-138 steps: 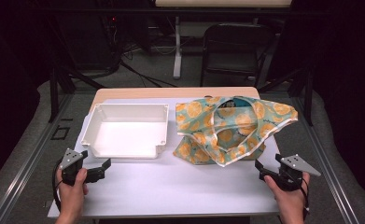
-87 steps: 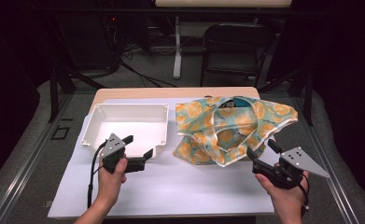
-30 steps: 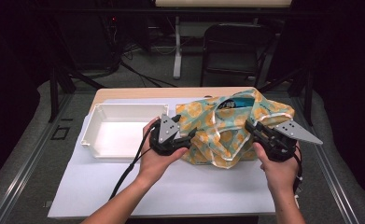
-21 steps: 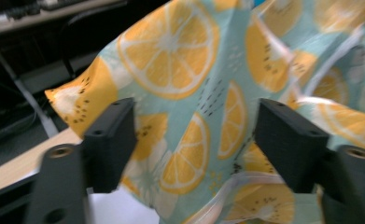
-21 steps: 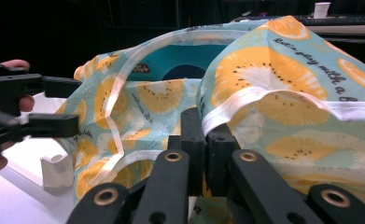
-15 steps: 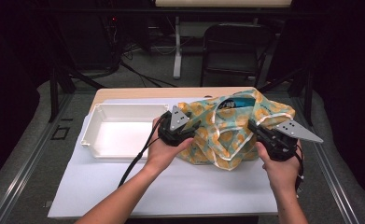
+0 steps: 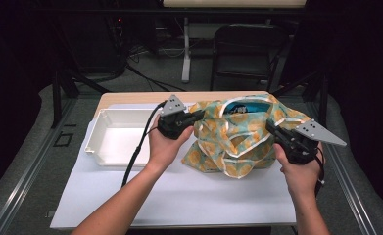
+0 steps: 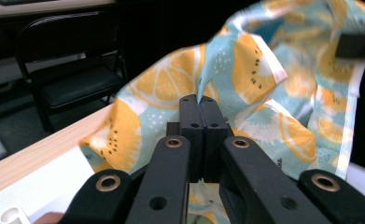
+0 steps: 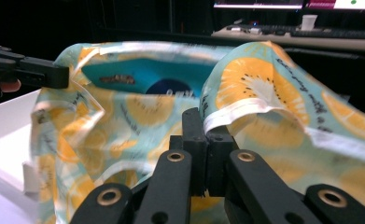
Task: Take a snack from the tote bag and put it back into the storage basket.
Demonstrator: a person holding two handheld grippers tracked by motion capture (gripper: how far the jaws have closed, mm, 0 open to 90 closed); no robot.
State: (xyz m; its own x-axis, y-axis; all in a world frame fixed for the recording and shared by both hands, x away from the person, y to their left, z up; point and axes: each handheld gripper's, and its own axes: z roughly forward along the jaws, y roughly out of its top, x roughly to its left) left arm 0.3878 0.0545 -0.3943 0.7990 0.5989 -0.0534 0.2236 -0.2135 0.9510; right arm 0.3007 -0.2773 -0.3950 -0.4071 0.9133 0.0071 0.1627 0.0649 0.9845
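Where tongs (image 7: 199,116) pinch, soft orange-print bag (image 7: 238,142) puckers.

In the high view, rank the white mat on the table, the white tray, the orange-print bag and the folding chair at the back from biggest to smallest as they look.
1. white mat
2. orange-print bag
3. white tray, close behind the bag, so that order is unsure
4. folding chair, which stands farther from the camera, so it may only look smallest
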